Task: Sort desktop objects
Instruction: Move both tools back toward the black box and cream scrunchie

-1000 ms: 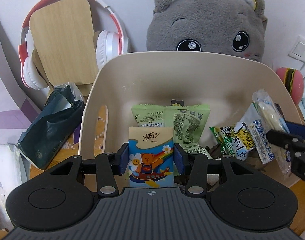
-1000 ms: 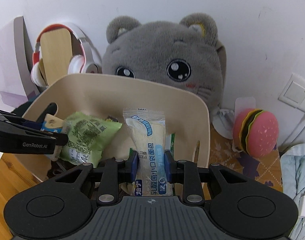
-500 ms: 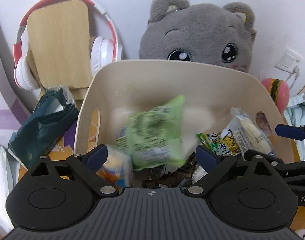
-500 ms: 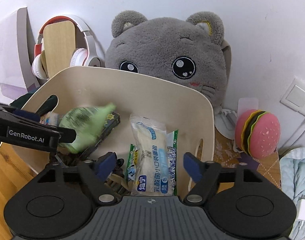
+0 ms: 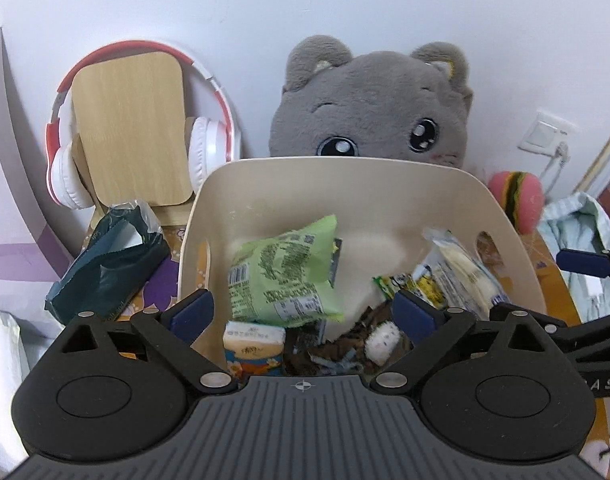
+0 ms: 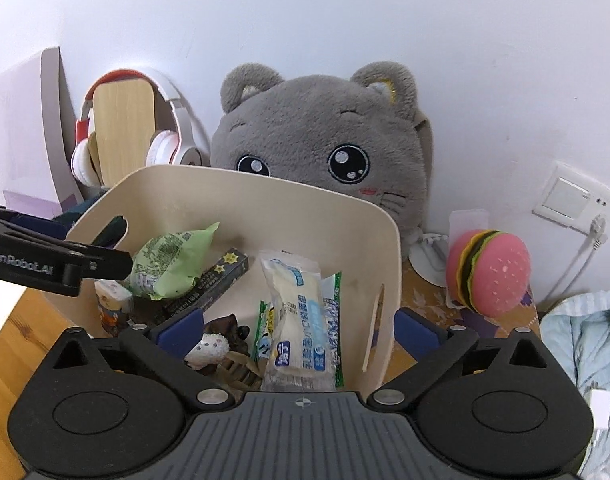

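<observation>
Inside the cream bin (image 5: 389, 184), the tissue pack (image 5: 253, 346) is half hidden behind the left gripper (image 5: 305, 310), while the bread packet (image 6: 301, 320) is cut off below the right gripper (image 6: 299, 326). Both items, clamped a second ago, have been released; both pairs of fingers are spread wide, empty.

The cream bin's (image 5: 385, 184) back wall hides the grey plush cat (image 5: 369, 108) below its eyes in the left wrist view. At 6 o'clock there, the tissue pack (image 5: 253, 347) is cut off by the left gripper's (image 5: 303, 312) body. A green snack bag (image 5: 285, 276) covers most of a dark box (image 6: 221, 276). The brown clutter (image 5: 337, 350) on the bin floor is too tangled to identify. At 3 o'clock, pale cloth (image 6: 585, 344) runs off the edge
</observation>
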